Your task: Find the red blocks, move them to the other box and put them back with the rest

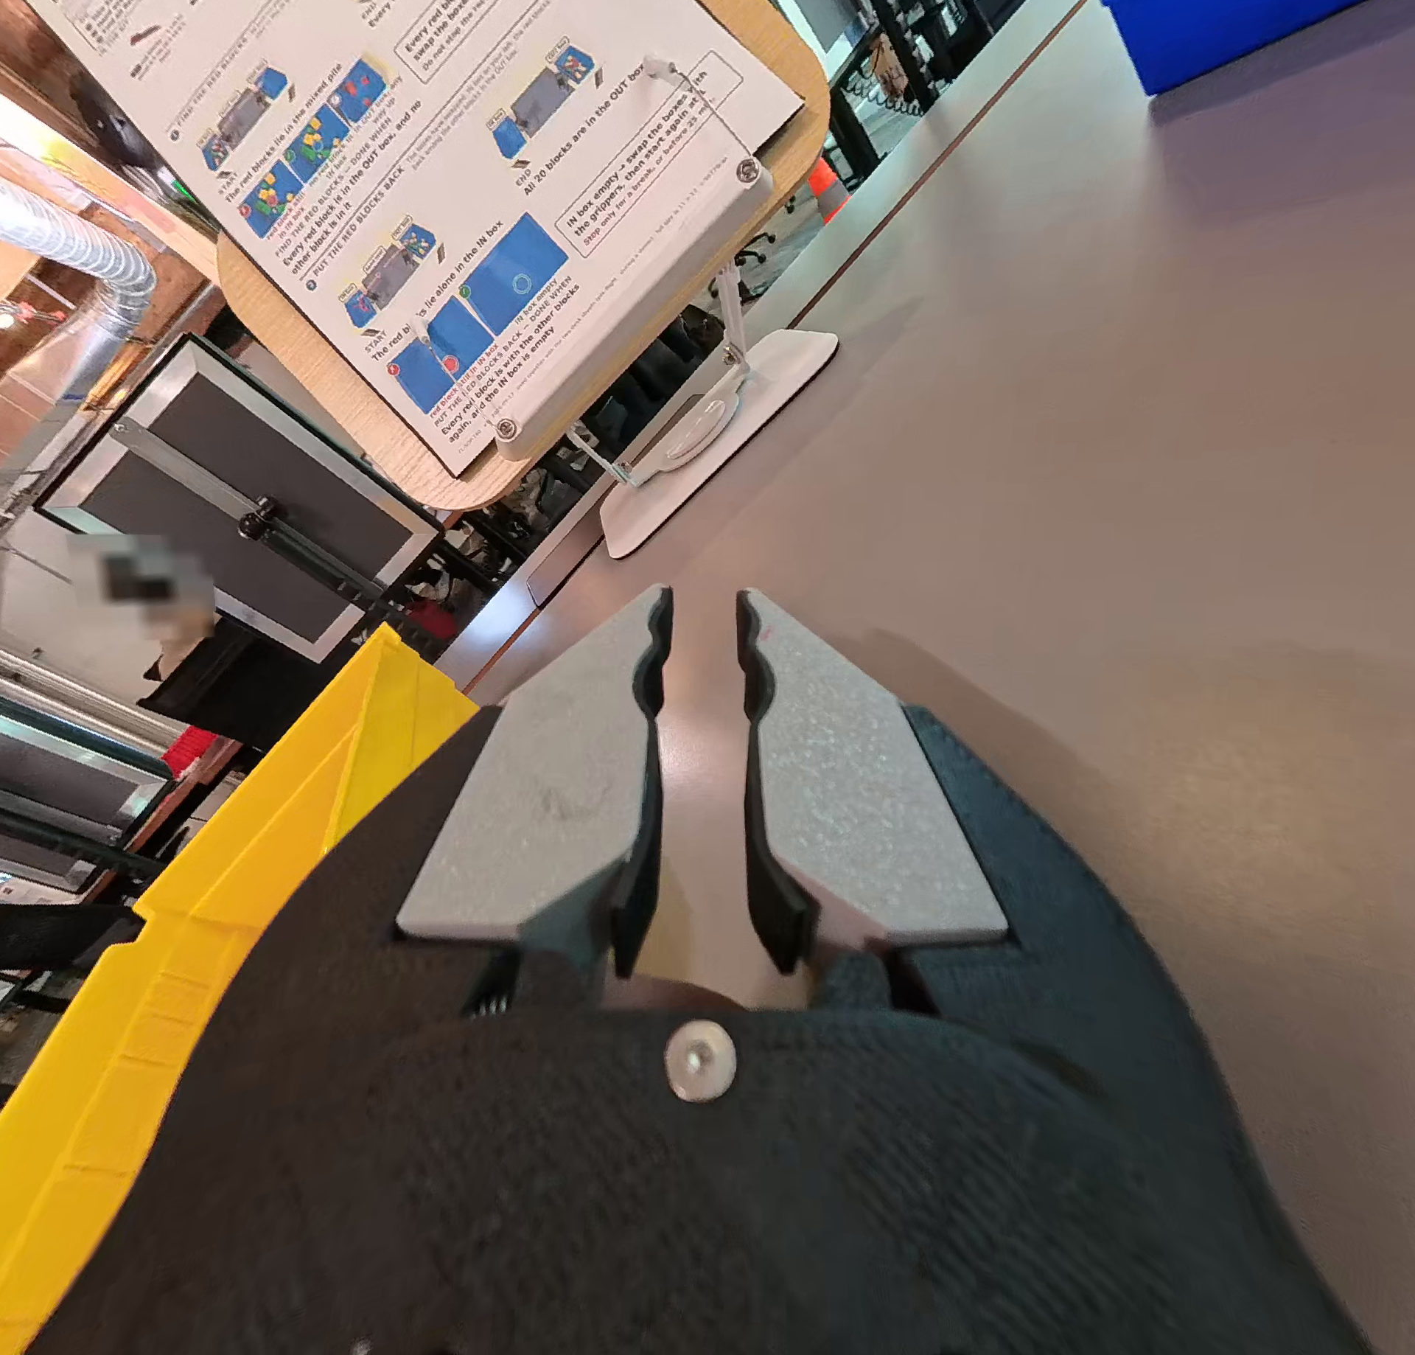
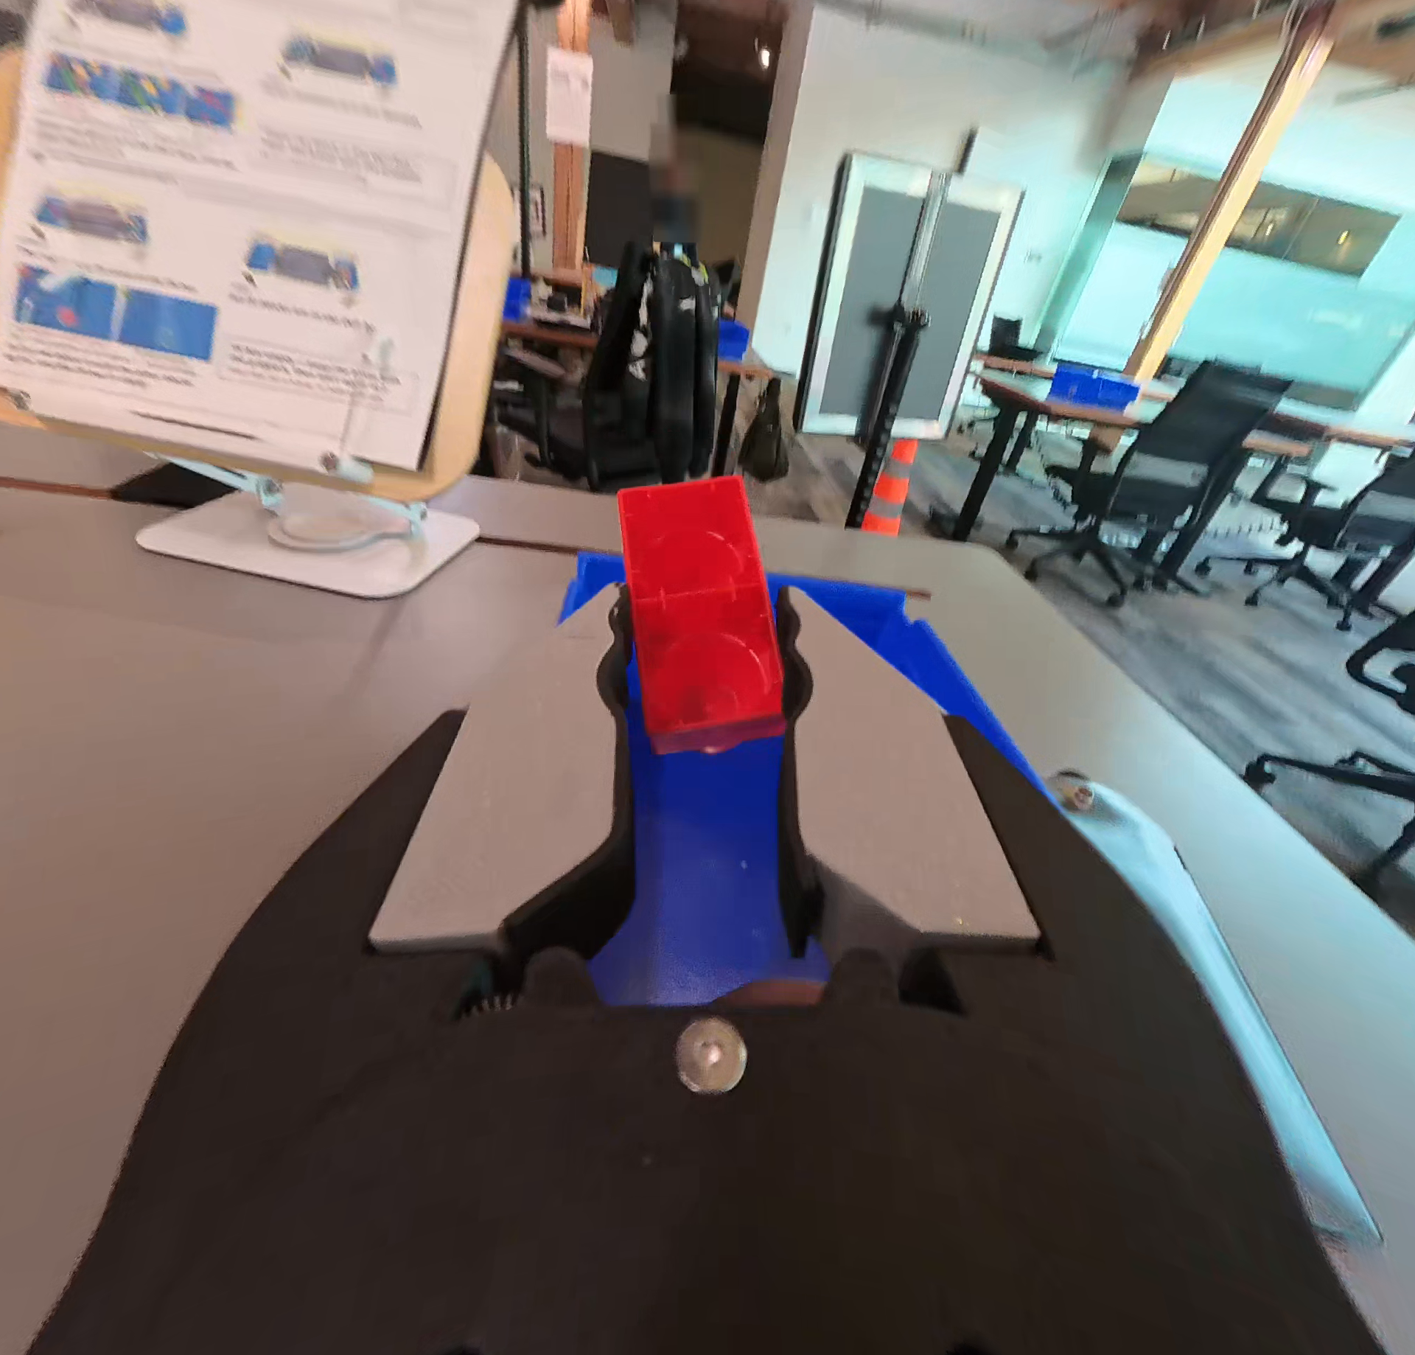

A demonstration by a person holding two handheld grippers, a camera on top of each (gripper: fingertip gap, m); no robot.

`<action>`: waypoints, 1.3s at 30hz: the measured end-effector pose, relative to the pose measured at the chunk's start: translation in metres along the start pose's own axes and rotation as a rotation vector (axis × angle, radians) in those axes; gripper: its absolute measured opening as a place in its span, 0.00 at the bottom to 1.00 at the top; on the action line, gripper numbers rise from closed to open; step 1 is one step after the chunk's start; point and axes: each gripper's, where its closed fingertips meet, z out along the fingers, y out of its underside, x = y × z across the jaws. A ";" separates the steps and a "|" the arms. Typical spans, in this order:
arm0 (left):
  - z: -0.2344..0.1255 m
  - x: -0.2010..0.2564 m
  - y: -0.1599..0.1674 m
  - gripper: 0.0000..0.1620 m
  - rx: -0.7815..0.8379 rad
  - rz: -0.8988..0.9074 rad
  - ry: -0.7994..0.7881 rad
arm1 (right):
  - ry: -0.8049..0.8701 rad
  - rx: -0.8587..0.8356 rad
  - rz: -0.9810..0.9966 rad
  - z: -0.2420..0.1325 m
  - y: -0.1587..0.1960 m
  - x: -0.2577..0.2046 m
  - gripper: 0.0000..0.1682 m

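Red block (image 2: 700, 613) clamped in right gripper (image 2: 700, 629) jaws, printed instruction sheet (image 2: 230, 169) behind

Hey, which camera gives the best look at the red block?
The right wrist view: the red block sits centred, clamped between the right gripper fingers above the blue box. The left wrist view shows no red block.

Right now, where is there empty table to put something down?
The grey table is bare between the white stand base and the blue box. It is tighter on the left, by the yellow bin. The right gripper holds a red block over another blue box.
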 end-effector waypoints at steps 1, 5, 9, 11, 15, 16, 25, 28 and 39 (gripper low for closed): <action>0.000 0.001 0.000 0.09 -0.004 0.009 0.001 | -0.004 -0.021 0.001 0.003 0.006 0.001 0.21; 0.003 0.004 0.003 0.08 -0.025 0.049 -0.004 | -0.019 -0.064 -0.015 0.013 0.019 -0.004 0.21; 0.003 0.003 0.004 0.08 -0.027 0.044 -0.006 | -0.014 -0.210 -0.044 0.033 0.062 -0.004 0.21; 0.003 0.001 0.004 0.08 -0.026 0.033 -0.009 | 0.010 -0.359 -0.038 0.039 0.093 0.003 0.34; 0.004 0.000 0.005 0.08 -0.030 0.023 -0.005 | 0.010 -0.247 0.020 0.032 0.067 0.007 0.34; 0.004 0.000 0.005 0.09 -0.033 0.024 -0.006 | 0.008 -0.196 0.025 0.028 0.056 0.007 0.32; 0.003 0.000 0.006 0.09 -0.040 0.035 -0.016 | -0.140 -0.081 0.052 0.002 0.003 -0.031 0.29; 0.002 -0.001 0.006 0.09 -0.039 0.035 -0.019 | -0.245 -0.075 0.056 -0.005 -0.008 -0.061 0.29; 0.000 -0.004 0.007 0.09 -0.046 0.004 -0.032 | -0.712 -0.271 0.022 -0.001 0.043 -0.236 0.33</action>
